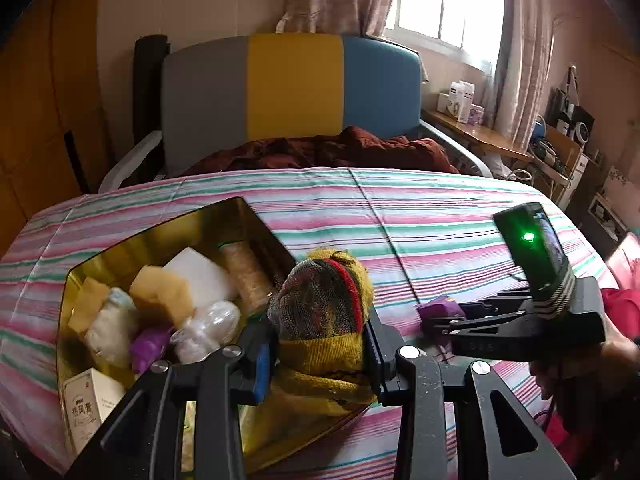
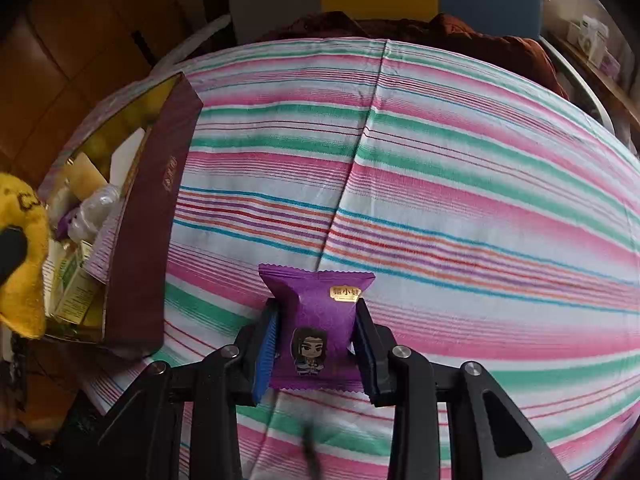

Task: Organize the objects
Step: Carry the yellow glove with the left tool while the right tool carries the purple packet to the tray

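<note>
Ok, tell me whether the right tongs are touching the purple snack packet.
Touching. The right wrist view shows the right tongs pressing both sides of the purple packet.

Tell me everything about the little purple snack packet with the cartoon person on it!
The small purple foil snack packet is a puffy pillow pouch with zigzag-crimped ends. It carries a gold label with Chinese characters and a cartoon figure with long dark hair. It looks sealed and unopened. The right gripper is shut on it, one pad pressing each side, holding it above the pink-and-green striped bedsheet.
</note>
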{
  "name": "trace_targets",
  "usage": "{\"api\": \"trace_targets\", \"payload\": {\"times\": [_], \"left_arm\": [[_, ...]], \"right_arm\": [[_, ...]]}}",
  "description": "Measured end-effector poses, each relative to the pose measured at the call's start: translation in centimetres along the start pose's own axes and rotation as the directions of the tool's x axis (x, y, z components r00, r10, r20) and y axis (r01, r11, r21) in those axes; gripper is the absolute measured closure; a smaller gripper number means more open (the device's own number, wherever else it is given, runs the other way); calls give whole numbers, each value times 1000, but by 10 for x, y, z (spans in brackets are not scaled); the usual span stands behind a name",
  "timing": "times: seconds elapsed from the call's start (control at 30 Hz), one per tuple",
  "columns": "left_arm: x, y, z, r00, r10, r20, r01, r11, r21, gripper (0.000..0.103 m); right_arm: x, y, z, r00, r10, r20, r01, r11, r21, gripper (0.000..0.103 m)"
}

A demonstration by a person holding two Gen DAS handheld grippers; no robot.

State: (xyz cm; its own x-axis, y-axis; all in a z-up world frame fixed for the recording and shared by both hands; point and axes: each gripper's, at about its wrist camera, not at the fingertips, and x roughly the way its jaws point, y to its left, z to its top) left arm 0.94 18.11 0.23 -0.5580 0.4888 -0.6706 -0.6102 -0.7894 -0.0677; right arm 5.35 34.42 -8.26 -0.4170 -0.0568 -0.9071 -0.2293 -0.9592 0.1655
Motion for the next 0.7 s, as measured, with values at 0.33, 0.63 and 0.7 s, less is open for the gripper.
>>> {"api": "trace_targets", "payload": {"times": [0.33,0.63,0.7], "left_arm": [[-22,58,-16,999,25,23,-22,992,-126,65],[-54,148,-42,989,147,26,-130,935,-331,65],[-52,157,-48,988,154,10,-140,925,-354,65]], "right_arm": [[-21,12,14,994,29,108,-32,999,26,69],[-40,101,49,972,160,171,-127,973,-193,69],[-34,121,54,973,176,151,-137,962,-236,69]]}}
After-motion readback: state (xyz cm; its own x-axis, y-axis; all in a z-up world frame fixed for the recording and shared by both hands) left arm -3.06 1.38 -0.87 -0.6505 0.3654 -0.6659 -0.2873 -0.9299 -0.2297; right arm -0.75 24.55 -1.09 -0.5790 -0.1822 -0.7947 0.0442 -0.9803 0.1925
